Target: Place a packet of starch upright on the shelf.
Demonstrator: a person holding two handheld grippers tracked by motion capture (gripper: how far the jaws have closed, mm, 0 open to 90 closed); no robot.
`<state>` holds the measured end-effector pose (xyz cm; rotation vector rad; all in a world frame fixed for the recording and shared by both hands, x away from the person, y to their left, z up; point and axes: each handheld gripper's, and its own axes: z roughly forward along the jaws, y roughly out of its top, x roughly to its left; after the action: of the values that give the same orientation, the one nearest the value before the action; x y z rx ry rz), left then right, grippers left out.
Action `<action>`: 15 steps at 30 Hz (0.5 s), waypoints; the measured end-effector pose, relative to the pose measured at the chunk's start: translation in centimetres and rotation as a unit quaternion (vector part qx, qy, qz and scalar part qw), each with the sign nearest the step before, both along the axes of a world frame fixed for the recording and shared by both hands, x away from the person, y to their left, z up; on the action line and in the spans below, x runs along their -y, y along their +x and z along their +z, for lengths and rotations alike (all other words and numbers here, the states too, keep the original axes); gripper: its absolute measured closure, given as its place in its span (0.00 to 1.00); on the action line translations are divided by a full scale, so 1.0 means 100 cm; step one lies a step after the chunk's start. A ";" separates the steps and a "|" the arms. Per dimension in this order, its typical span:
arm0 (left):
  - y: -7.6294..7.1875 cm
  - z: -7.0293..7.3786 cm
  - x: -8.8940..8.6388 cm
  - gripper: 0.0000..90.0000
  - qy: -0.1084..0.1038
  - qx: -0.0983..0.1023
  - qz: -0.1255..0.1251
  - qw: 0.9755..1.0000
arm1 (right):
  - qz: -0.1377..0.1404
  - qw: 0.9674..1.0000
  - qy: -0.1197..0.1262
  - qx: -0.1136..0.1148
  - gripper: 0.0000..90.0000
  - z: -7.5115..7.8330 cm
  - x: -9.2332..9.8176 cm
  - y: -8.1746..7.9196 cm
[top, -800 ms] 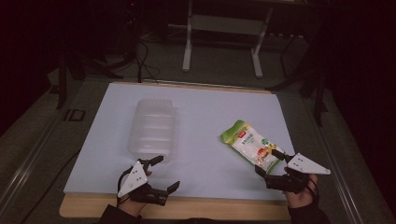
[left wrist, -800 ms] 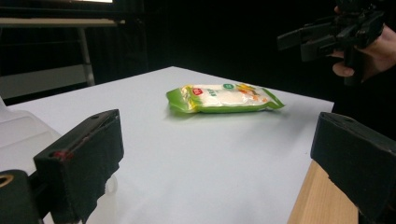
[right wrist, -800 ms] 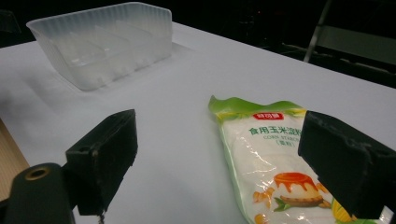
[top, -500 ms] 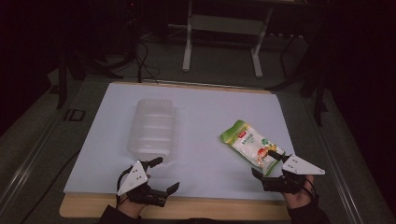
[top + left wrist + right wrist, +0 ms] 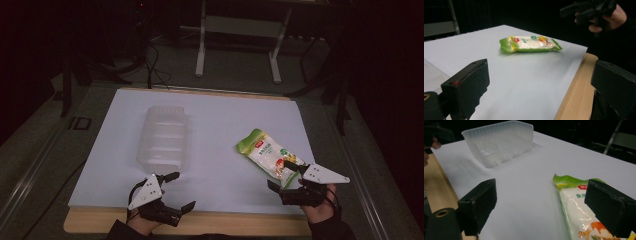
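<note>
1. The right tool (image 5: 286,177) sits at the near right part of the bench (image 5: 210,225), held by a hand (image 5: 320,207) that comes in from the bottom edge of the high view.
2. Its jaws stand spread wide, with nothing pinched between them.
3. The pouch (image 5: 270,157) lies flat on the white sheet (image 5: 220,125), just ahead of the right tool; its near end lies at that tool's jaw tips.
4. In the right gripper view the pouch (image 5: 579,212) passes under the jaw on that view's right side, and I cannot tell whether that jaw touches it.
5. The pouch is green at its edges, with a clear window that shows white contents and a small red label at its far end.
6. The left tool (image 5: 177,192) sits at the near left part of the bench, at the sheet's near edge, held by the other hand (image 5: 145,222).
7. Its jaws are spread too, and bare sheet shows between them in the left gripper view.
8. The tray (image 5: 164,137), clear plastic with ribbed walls, stands on the sheet just ahead of the left tool, apart from it.
9. From the left tool, the pouch (image 5: 530,44) lies well off ahead, and the right tool (image 5: 589,10) hangs beyond it.
10. From the right tool, the tray (image 5: 499,141) stands far off to the upper left of its view, well apart from the pouch.
</note>
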<state>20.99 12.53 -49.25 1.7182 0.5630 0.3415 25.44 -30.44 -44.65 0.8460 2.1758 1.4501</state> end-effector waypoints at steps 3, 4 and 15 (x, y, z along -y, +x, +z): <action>-0.001 0.000 0.001 0.02 0.003 0.003 -0.005 1.000 | -0.003 1.000 -0.002 0.004 0.12 0.007 0.000 0.003; -0.001 0.000 0.001 0.02 0.003 0.003 -0.005 1.000 | 0.000 1.000 -0.002 0.006 0.12 0.008 0.000 0.004; -0.003 0.001 0.000 0.03 0.004 0.013 0.006 1.000 | 0.003 1.000 -0.007 0.011 0.17 0.028 0.010 0.034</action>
<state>20.70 12.52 -49.13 1.7156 0.5554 0.3742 28.87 -31.41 -41.87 0.8158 2.1724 1.4382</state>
